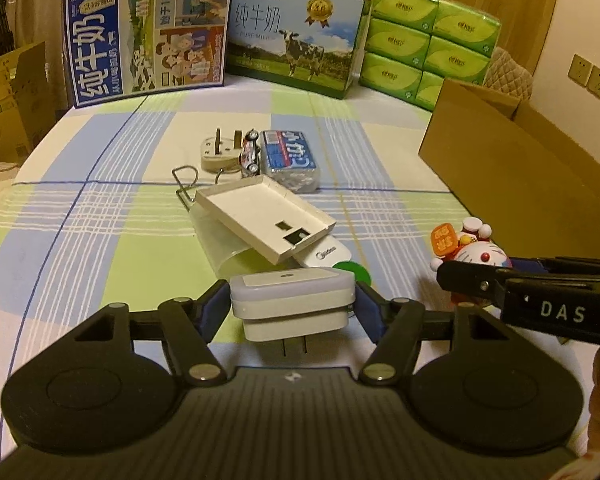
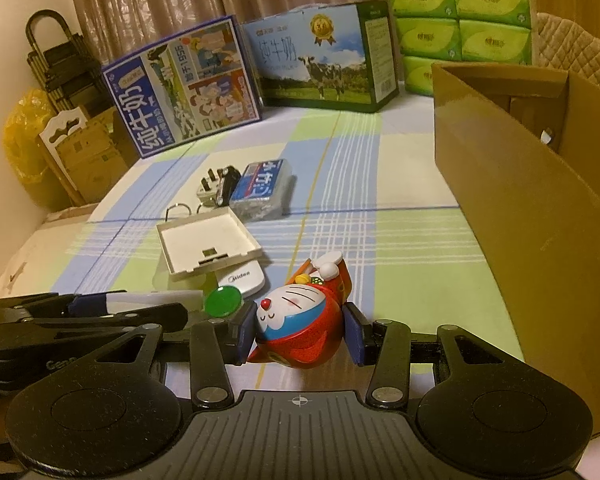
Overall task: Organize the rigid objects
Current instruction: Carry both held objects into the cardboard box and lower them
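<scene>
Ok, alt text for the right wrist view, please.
The right gripper grips a red Doraemon figurine between its blue pads above a checked bedsheet. An open cardboard box stands to the right; small items, including a white tray, lie ahead.

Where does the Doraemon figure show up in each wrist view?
Left wrist: Doraemon figure at right edge, mid-height, partly hidden behind the right gripper.
Right wrist: lower centre, clamped between the right gripper's fingers.
Shared landmark: green disc, left of the figure in both views.
</scene>
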Action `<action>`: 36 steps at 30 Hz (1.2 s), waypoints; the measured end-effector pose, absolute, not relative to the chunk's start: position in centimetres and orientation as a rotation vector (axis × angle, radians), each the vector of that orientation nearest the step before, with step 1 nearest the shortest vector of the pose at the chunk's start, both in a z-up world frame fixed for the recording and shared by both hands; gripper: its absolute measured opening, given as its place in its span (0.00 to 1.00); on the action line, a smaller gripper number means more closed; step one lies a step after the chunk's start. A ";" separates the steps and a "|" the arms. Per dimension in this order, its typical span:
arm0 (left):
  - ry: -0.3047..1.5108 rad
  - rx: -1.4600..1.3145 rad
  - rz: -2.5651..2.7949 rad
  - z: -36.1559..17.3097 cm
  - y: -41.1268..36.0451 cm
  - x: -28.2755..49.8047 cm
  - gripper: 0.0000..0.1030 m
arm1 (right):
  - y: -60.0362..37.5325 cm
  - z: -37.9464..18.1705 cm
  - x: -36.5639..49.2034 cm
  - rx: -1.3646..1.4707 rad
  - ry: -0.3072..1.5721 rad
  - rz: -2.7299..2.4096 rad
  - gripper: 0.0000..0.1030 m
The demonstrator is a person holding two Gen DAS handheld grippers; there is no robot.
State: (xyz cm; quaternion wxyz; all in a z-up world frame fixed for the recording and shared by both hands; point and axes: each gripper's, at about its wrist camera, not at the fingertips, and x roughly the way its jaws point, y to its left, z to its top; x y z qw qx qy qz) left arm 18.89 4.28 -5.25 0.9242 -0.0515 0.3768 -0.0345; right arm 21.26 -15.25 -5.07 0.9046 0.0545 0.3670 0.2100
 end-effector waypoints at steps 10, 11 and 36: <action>0.663 -0.094 -0.121 0.1 1.9 17.8 0.61 | -16.6 -0.9 19.0 0.065 0.603 0.415 0.41; 0.647 -0.083 -0.135 0.9 1.3 17.6 0.61 | -16.9 -0.1 18.6 0.058 0.578 0.409 0.41; 0.550 0.049 -0.552 7.3 -19.0 21.0 0.61 | -36.5 4.8 16.4 0.100 0.495 0.042 0.41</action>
